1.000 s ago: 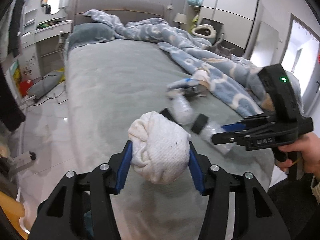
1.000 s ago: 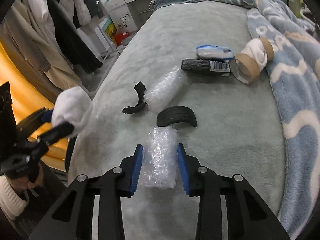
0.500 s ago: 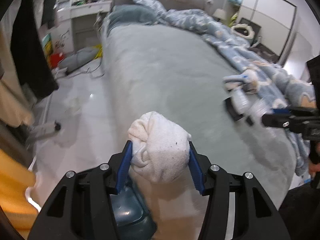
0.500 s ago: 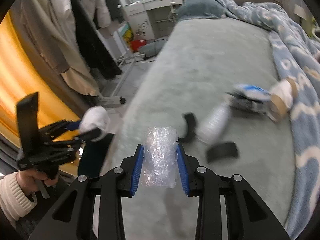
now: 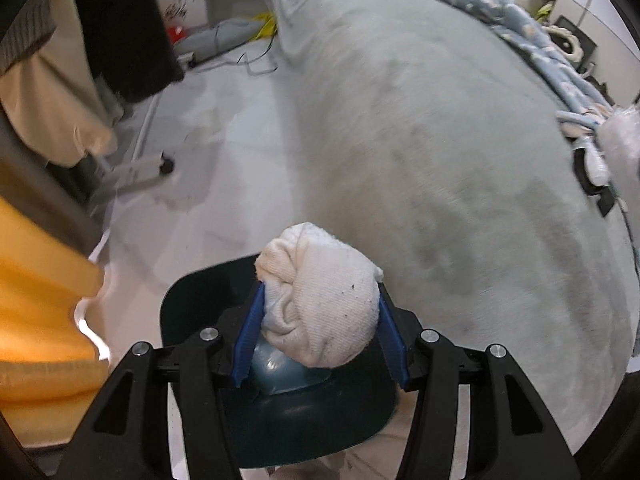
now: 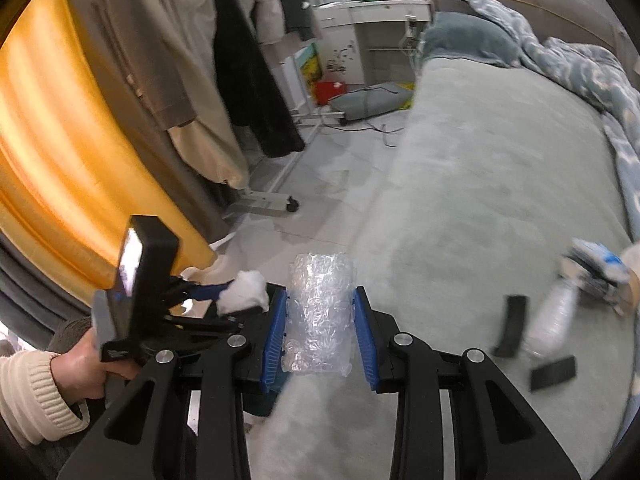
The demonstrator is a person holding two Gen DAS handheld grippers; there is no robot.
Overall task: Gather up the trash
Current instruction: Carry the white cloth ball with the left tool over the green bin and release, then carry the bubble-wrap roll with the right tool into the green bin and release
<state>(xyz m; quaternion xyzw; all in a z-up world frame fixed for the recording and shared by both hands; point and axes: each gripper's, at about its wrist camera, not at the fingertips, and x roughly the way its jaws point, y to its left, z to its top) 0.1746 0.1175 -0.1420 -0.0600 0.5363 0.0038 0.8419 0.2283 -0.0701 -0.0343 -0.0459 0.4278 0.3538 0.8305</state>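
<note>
Both hand-held grippers are swinging away from the bed toward the floor beside it, so the dark bin that was barely showing half a second ago is now filling the lower part of the left wrist view. Squeezed between its blue pads, the left hand-held gripper is holding the balled white sock, which is hanging directly over the bin's open mouth, the rim curving from 9 o'clock round to 5 o'clock under it. At the same time the right hand-held gripper is clamping the bubble-wrap roll upright, long axis pointing to 12 o'clock, above the bed's edge. From it the bin is lying toward 9 o'clock, so the left one is nearer and looks set to drop first.
</note>
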